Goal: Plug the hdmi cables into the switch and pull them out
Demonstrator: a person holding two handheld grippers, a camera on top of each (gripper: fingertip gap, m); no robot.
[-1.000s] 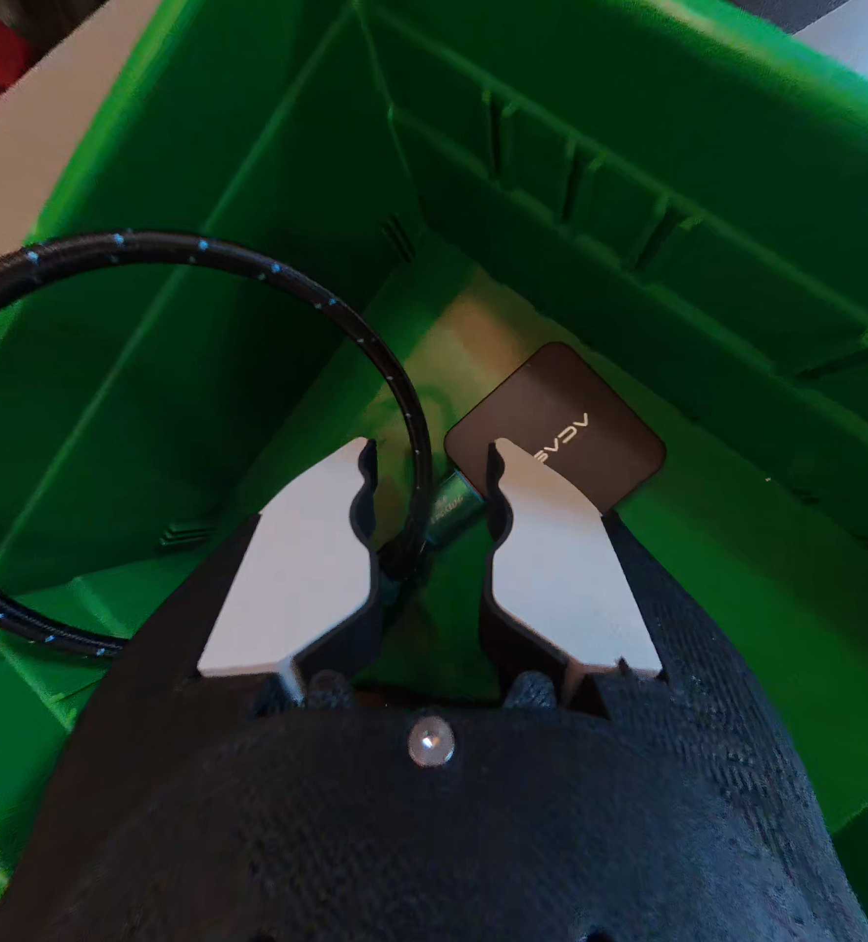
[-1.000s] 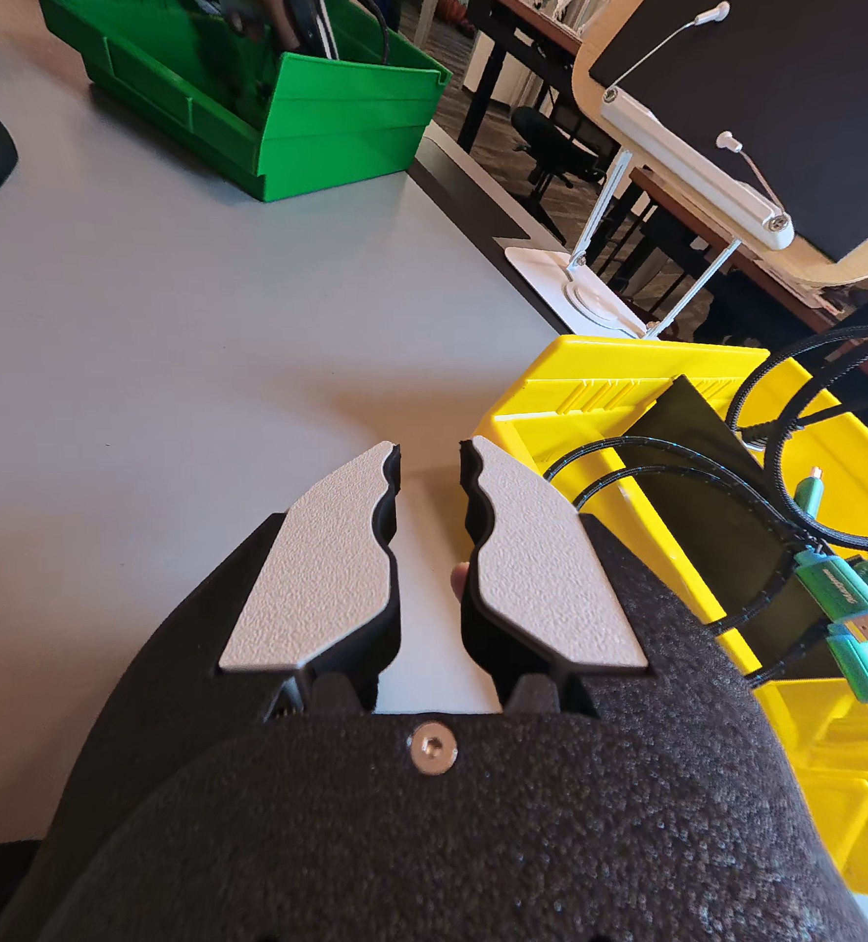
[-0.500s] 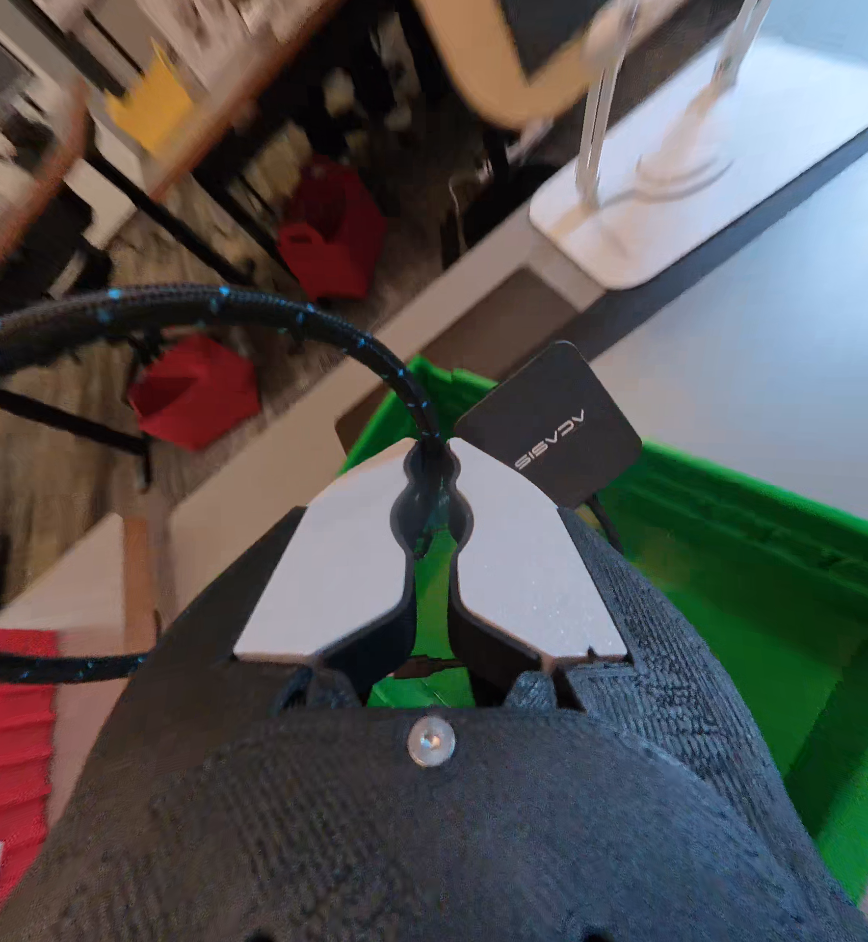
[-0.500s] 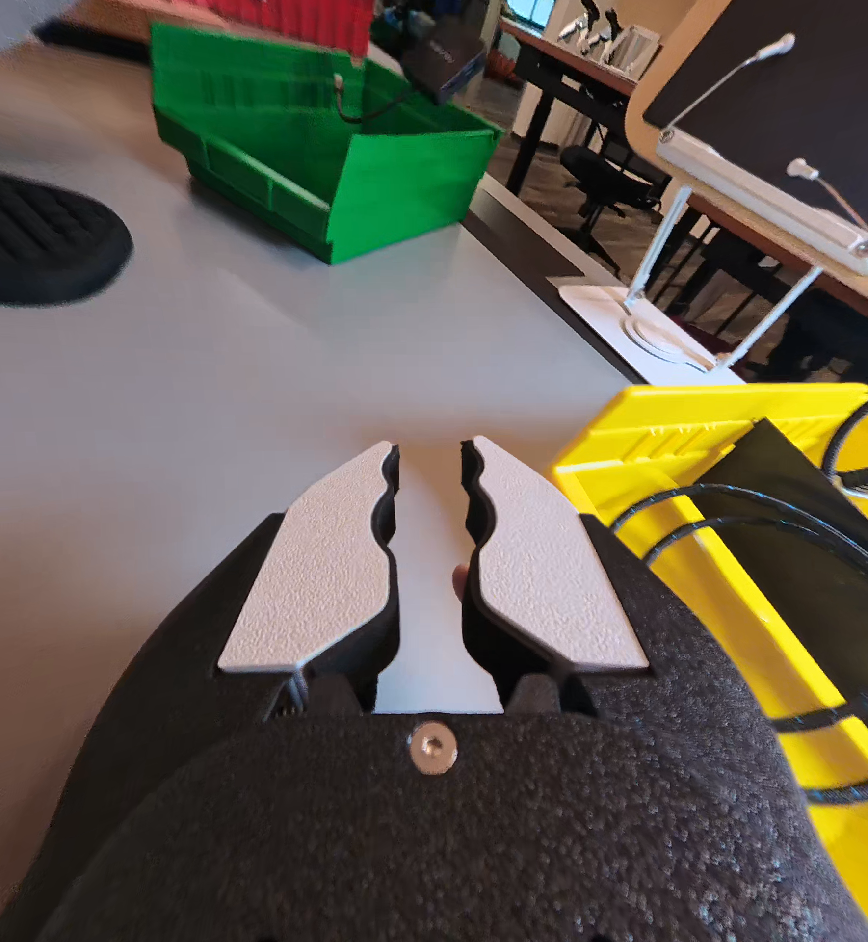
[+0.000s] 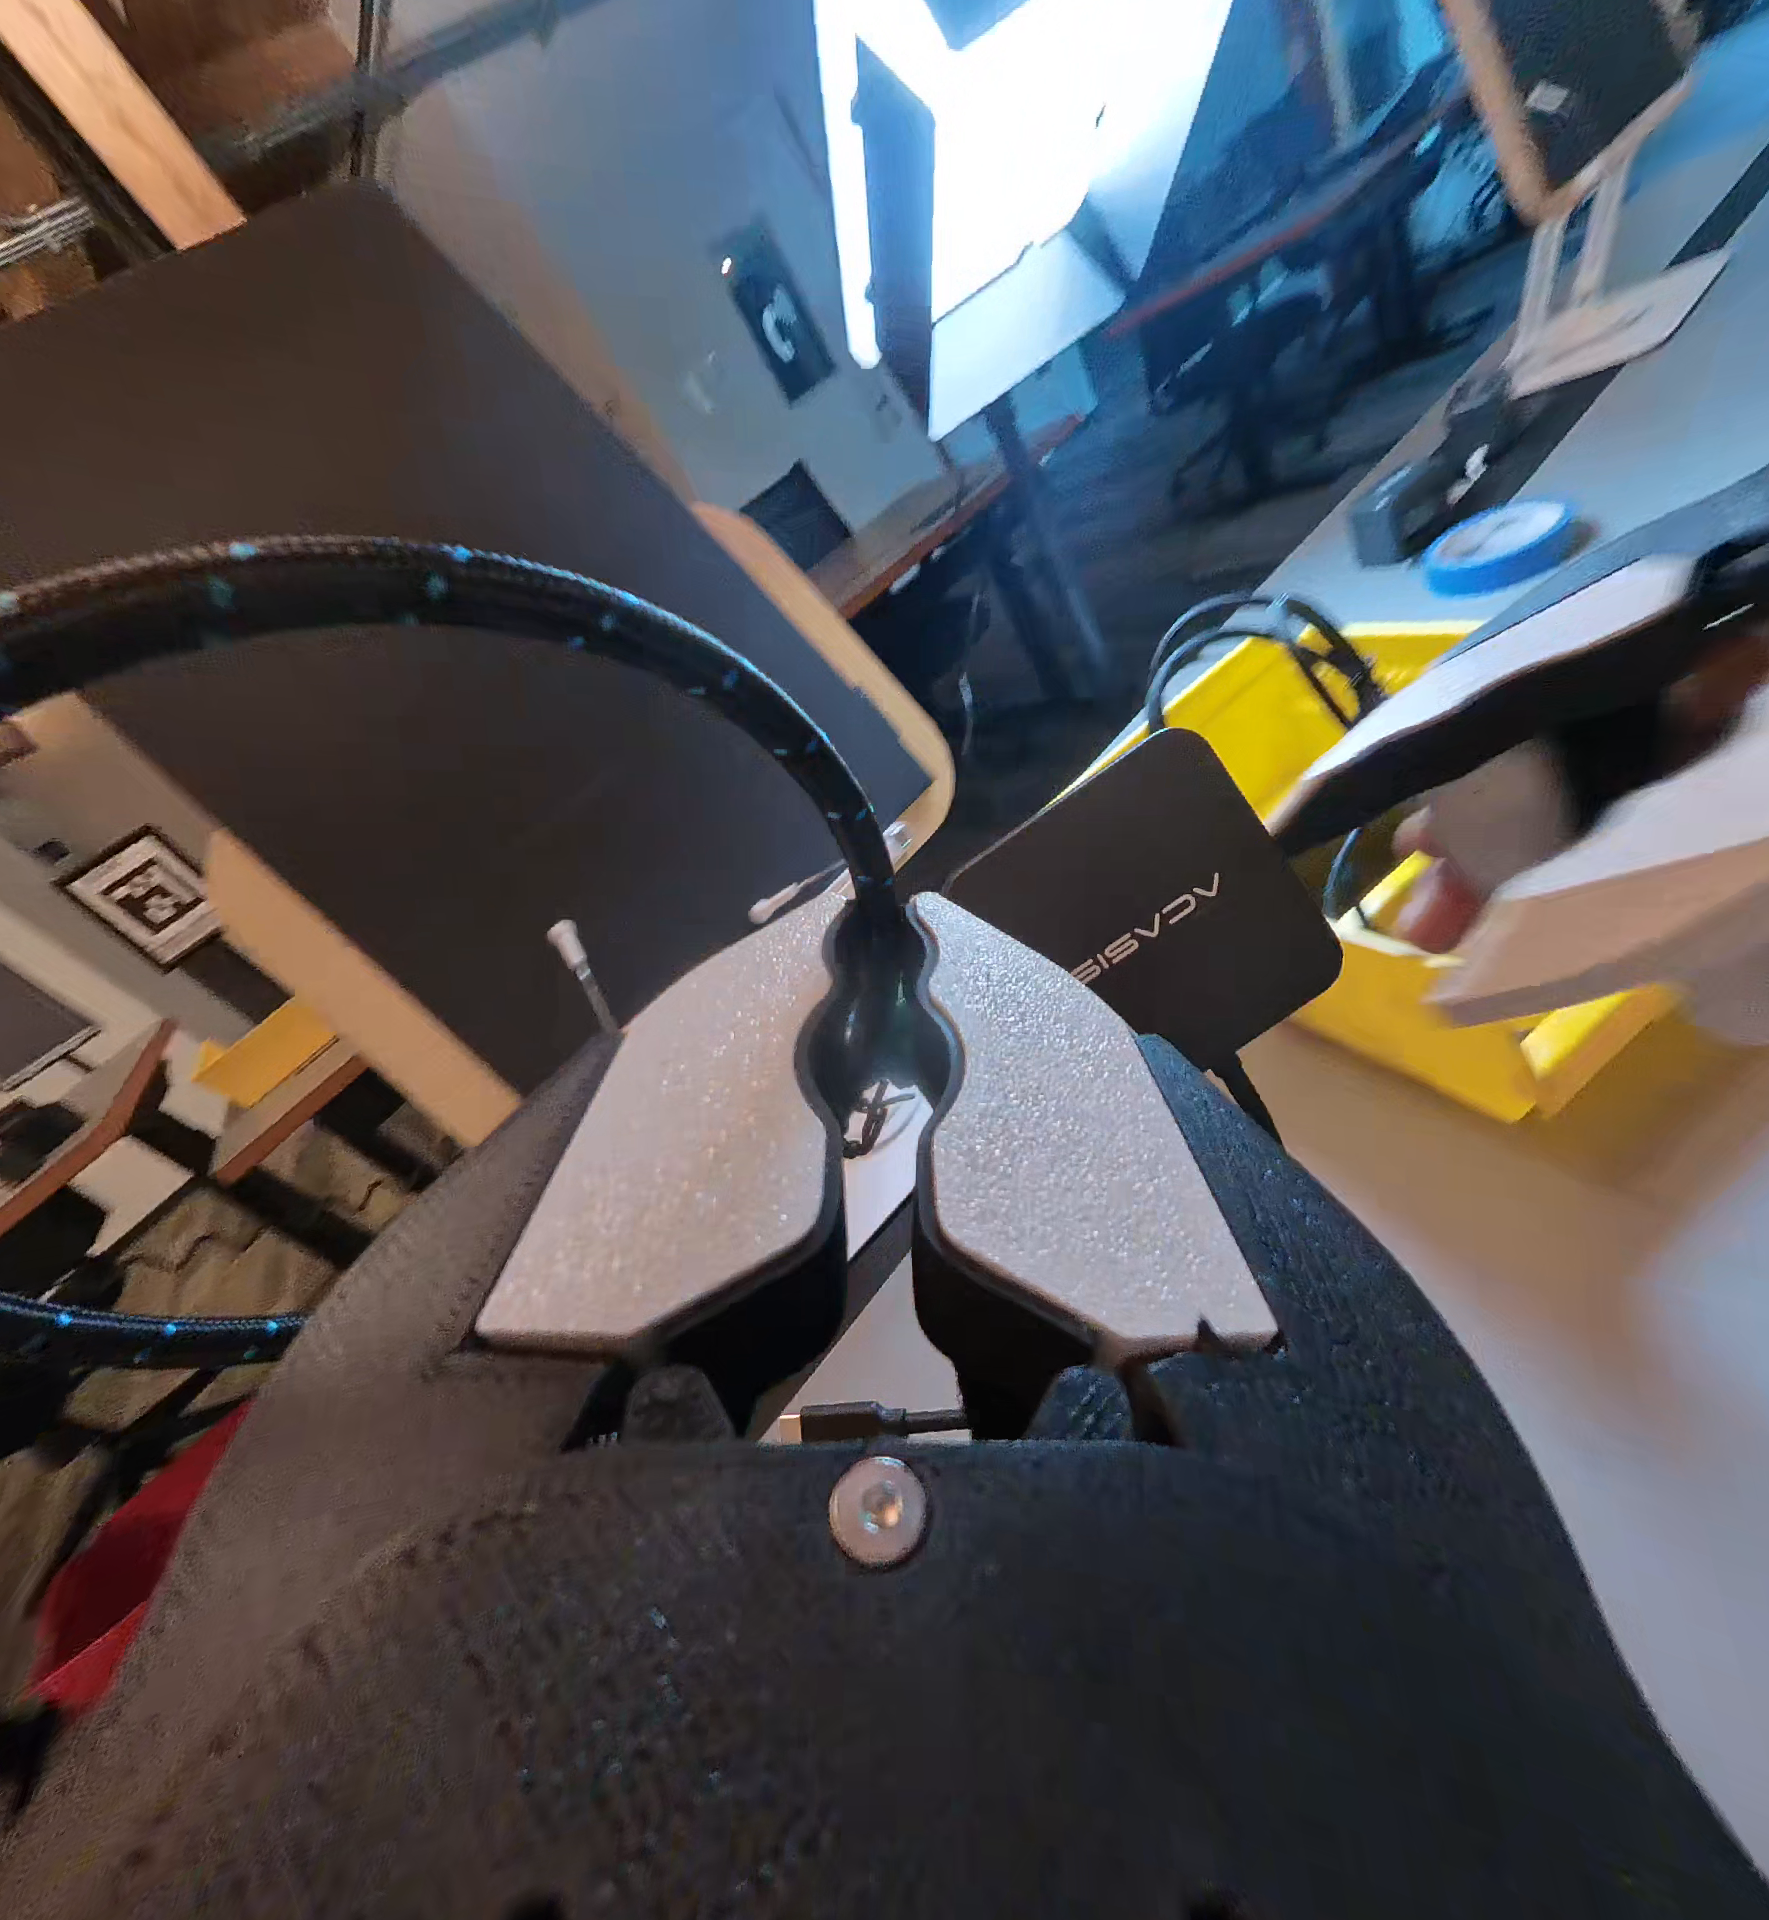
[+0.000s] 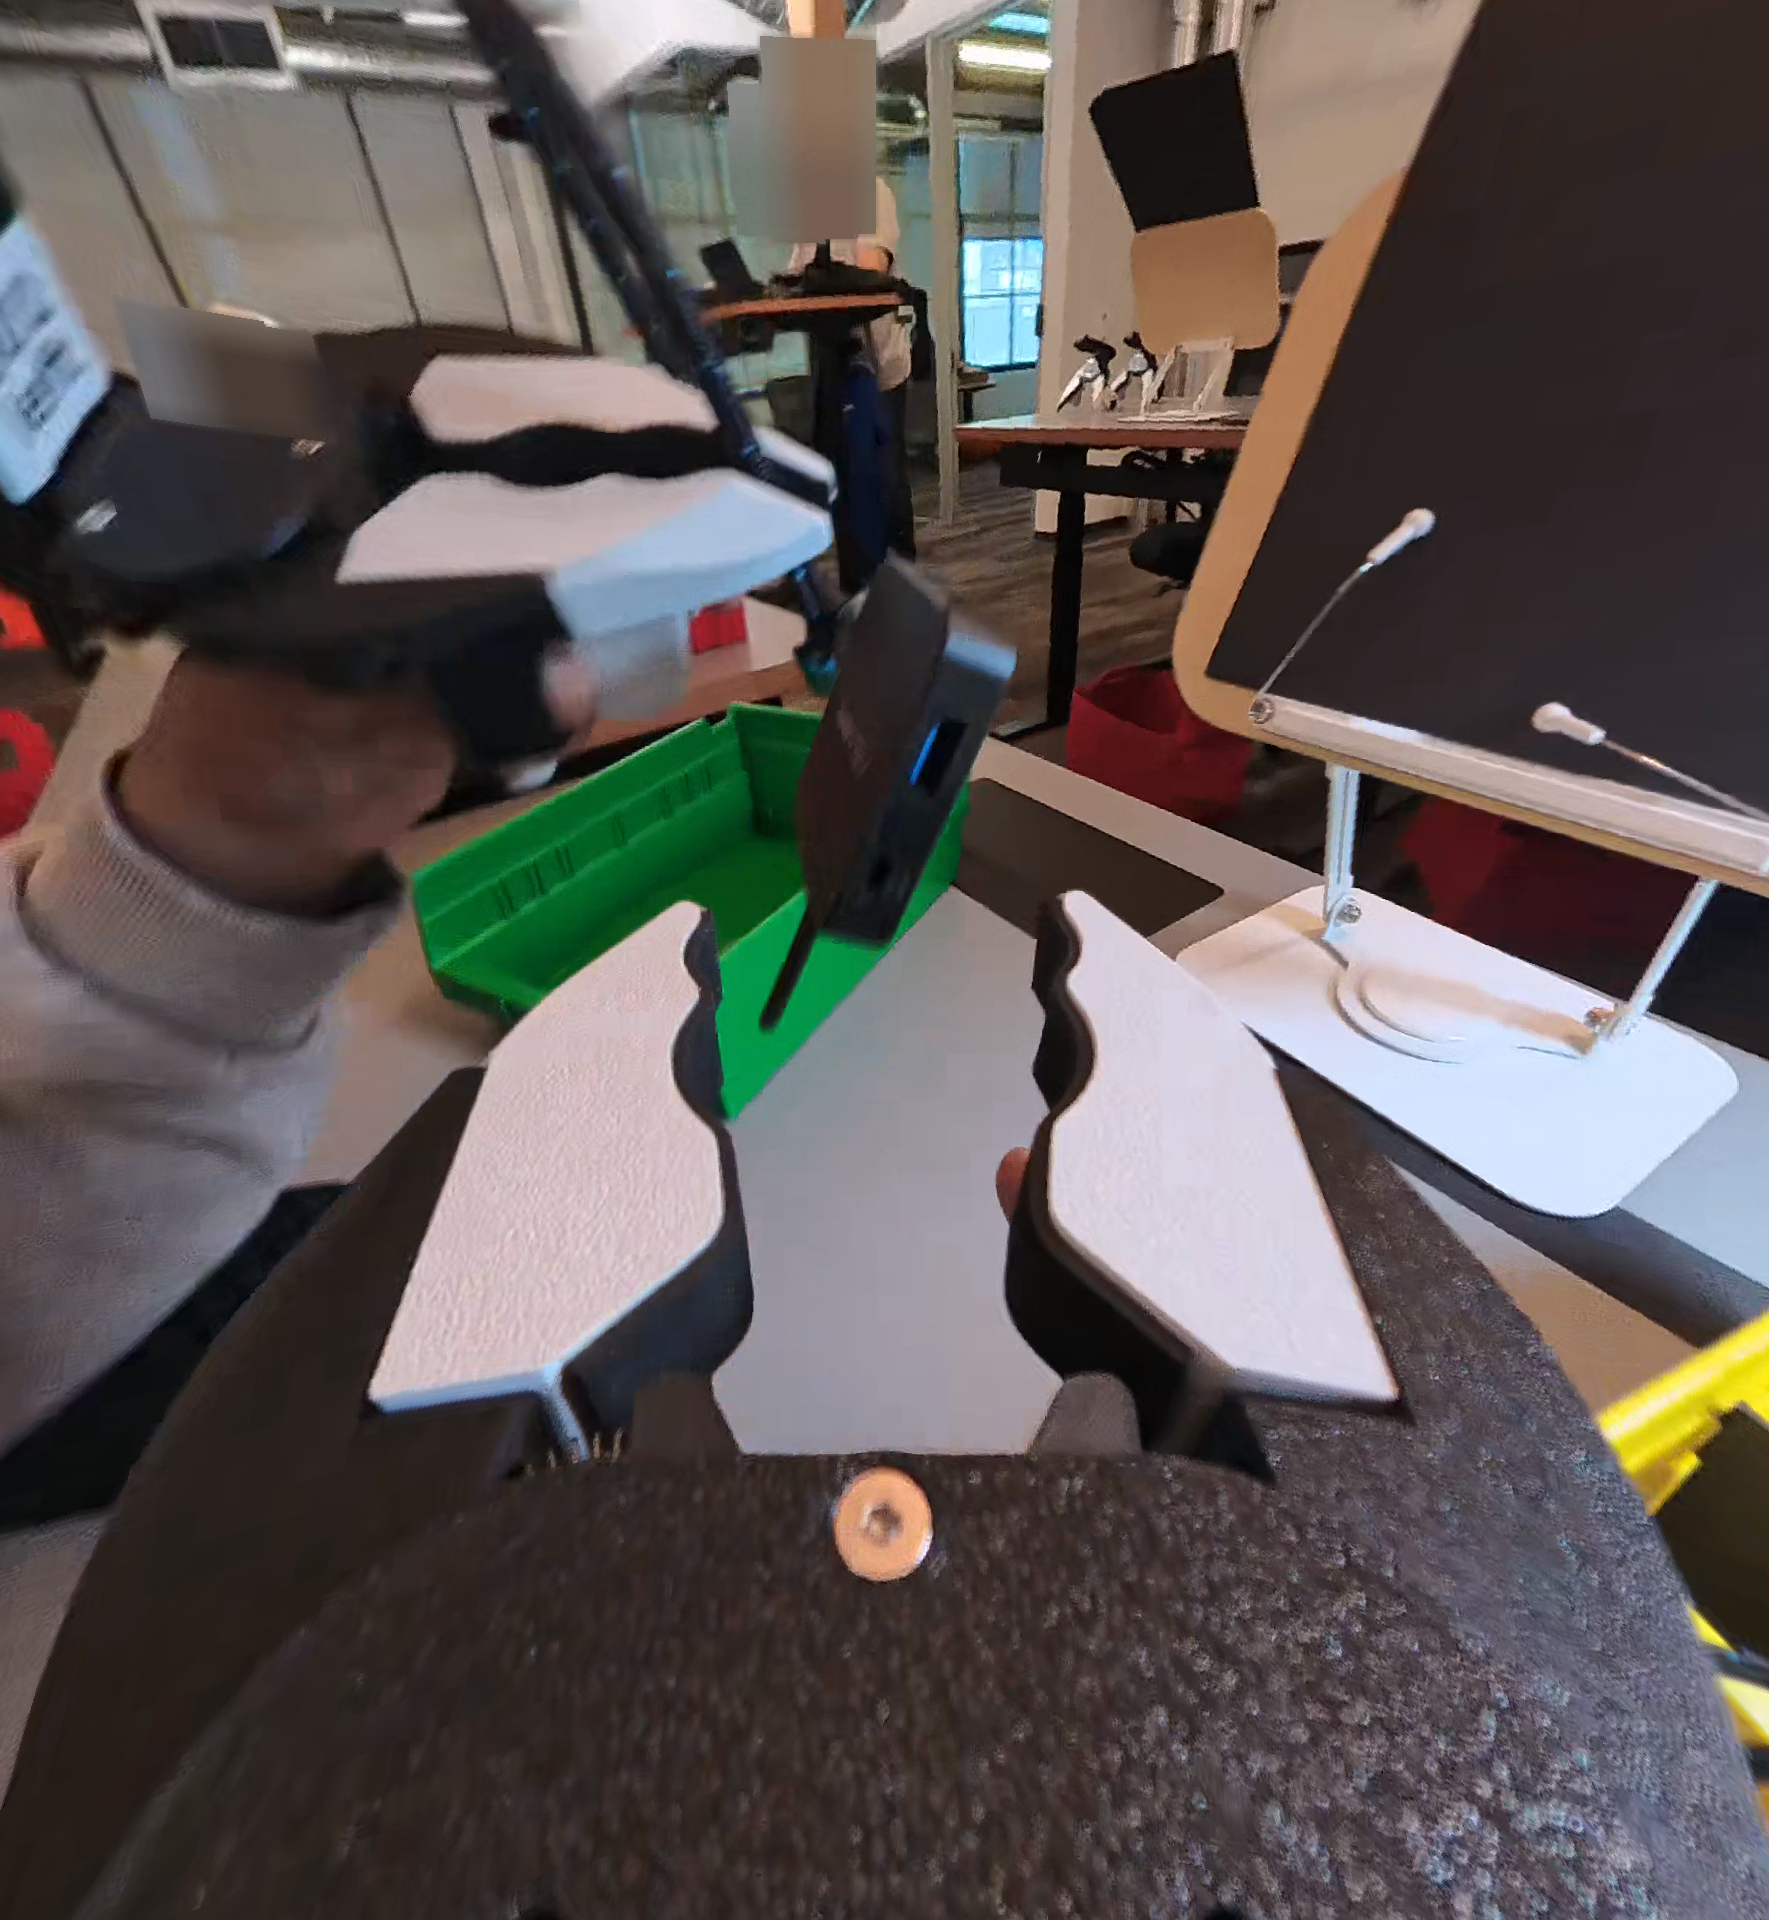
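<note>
Each handheld gripper (image 6: pixel 878 935) pairs 2 pale grey, textured fingers (image 6: pixel 568 1153) with wavy black inner edges on a rough black housing bearing 1 silver screw (image 6: pixel 881 1525); the person's sleeve (image 6: pixel 101 997) is beige knit.

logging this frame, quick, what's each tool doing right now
Left tool: shut on the braided cable, with the black switch hanging from it.
Right tool: open, holding nothing.

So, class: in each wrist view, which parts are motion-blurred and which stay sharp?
Left wrist view: the left gripper and braided cable are sharp; the right gripper and background smear. Right wrist view: the right gripper's own jaws are crisp; the left gripper and sleeve blur.
</note>
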